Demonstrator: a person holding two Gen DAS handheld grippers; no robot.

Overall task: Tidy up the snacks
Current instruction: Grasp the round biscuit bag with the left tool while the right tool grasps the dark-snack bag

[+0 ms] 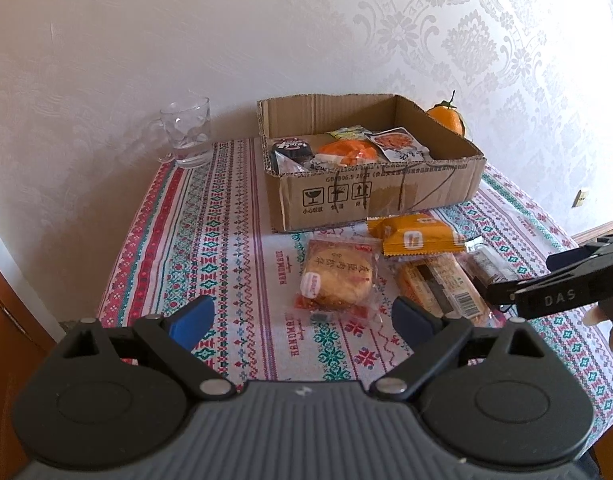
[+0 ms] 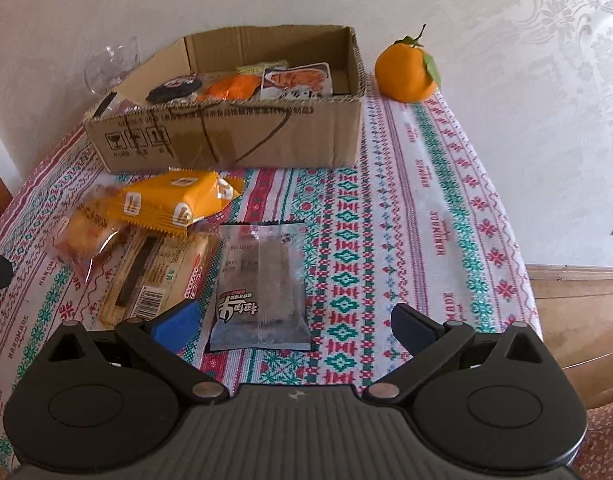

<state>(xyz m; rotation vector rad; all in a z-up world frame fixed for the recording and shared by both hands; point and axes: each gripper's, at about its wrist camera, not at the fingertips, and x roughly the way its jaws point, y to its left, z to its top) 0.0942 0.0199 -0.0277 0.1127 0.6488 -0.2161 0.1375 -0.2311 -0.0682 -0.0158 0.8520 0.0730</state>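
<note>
Both grippers held wide open, nothing gripped. Clear dark-snack packet point(image 2: 262, 284) seen flat on surface, just ahead of right gripper point(image 2: 294, 326), nearer its left finger, long axis pointing toward cardboard box point(image 2: 234, 140). Round cake packet point(image 1: 338, 280) seen ahead of left gripper point(image 1: 302, 318). Right gripper judged nearer clear packet.
</note>
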